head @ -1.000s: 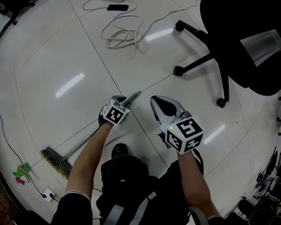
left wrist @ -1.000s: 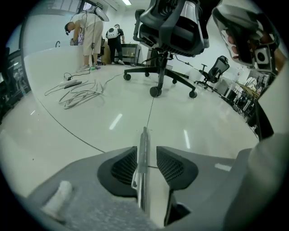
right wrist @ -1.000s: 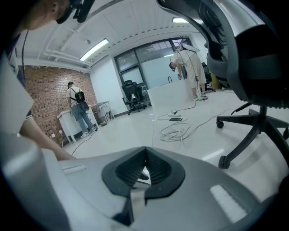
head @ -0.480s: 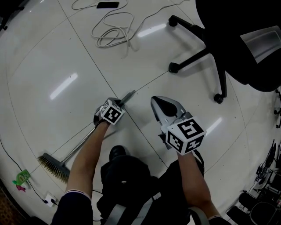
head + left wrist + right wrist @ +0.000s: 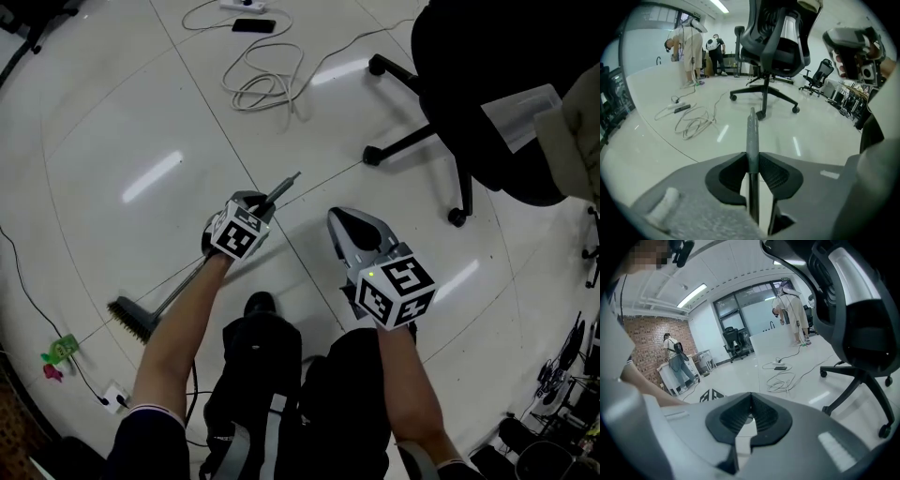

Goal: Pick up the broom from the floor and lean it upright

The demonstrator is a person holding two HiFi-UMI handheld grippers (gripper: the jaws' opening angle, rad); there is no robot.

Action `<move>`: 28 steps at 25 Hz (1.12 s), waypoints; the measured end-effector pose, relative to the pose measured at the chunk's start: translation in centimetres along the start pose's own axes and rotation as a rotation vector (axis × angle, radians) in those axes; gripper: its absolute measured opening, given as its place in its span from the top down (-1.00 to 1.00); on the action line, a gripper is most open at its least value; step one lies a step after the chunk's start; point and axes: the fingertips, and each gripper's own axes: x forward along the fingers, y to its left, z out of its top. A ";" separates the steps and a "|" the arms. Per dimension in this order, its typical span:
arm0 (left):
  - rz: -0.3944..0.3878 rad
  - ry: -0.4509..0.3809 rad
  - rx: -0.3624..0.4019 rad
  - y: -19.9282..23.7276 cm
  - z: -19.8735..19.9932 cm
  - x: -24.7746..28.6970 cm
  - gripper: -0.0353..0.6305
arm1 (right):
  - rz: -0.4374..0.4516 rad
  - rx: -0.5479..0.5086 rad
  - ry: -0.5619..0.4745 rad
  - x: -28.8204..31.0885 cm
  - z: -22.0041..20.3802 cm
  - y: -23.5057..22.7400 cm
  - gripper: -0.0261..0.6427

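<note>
While viewed along its own jaws, the left gripper (image 5: pixel 751 161) is found closed on the broom handle (image 5: pixel 751 126), which is pinched between the 2 dark pads. The jaws have just been closing, with the handle between them. The grip is taken close to the handle's free end, and only a short length projects beyond the jaws. The right gripper (image 5: pixel 342 220) is held just beside it, jaws drawn together and nothing carried.

From the head view, the broom (image 5: pixel 169 298) is seen slanting down and away to the left, its bristle head (image 5: pixel 131 321) low, at or near the floor (image 5: pixel 103 112); contact cannot be confirmed. An office chair (image 5: pixel 487 103) stands well apart on the right, and a coiled cable (image 5: pixel 267 80) lies beyond.

The lift is judged to be in hand, with leaning not yet done. It is advised that the bristle head be used as a pivot and the handle end raised in 1 steady arc. Because the hold is far from the head, twisting in the pads is to be expected; support from the right gripper lower on the handle is recommended. No leaning surface is identified.
</note>
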 end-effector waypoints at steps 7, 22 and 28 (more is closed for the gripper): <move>0.059 -0.150 0.018 -0.6 10.3 -13.1 0.63 | 0.023 0.002 0.022 -6.0 9.1 5.6 0.91; 0.082 -0.279 -0.020 0.3 26.0 -33.2 0.63 | 0.010 -0.011 0.018 -14.3 26.5 13.9 0.91; 0.034 -0.310 -0.014 0.0 30.5 -35.4 0.62 | -0.059 0.005 0.009 -16.4 30.0 14.2 0.91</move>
